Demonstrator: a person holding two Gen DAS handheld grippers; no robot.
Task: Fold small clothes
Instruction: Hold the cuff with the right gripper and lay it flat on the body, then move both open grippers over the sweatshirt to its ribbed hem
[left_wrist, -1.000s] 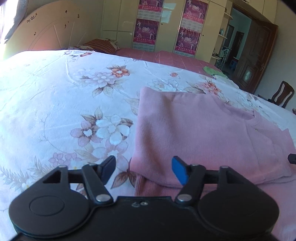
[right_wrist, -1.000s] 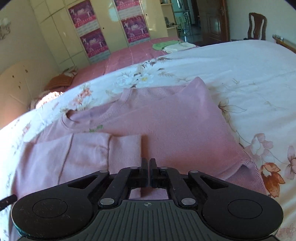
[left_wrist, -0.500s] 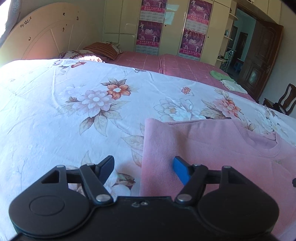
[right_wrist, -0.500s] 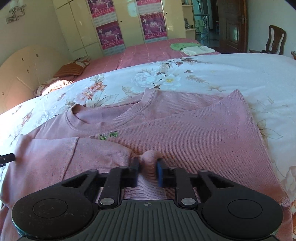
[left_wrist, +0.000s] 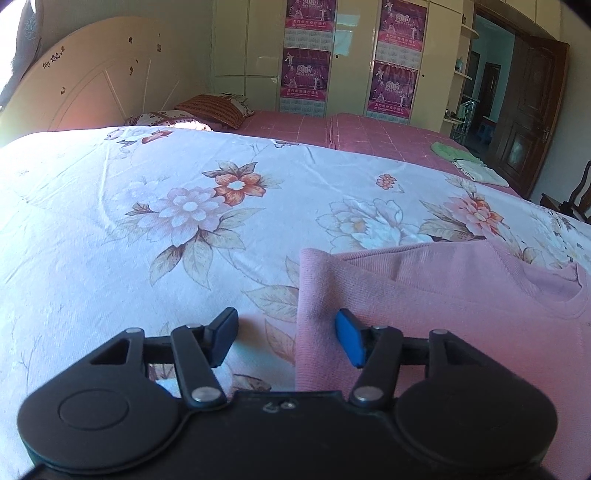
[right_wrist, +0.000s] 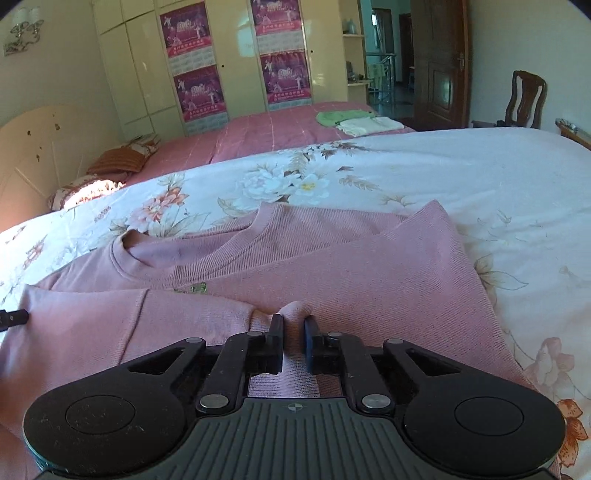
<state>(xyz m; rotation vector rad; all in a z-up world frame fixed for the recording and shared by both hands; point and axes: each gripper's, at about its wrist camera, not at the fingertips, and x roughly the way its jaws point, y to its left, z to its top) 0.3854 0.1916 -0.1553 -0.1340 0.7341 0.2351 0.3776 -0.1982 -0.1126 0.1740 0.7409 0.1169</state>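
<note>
On pink sweater (right_wrist: 369, 266): right tool (right_wrist: 293, 341) clamped.

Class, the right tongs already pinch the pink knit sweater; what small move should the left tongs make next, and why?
Probably finish closing the left tongs on the pink knit sweater. Its folded edge sits between the closing jaws, not yet pinched, while the right tongs already grip a fabric fold, so both can then lift together.

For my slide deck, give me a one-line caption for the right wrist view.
Right tongs pinch a fold of the pink sweater spread on the floral bedsheet.
</note>
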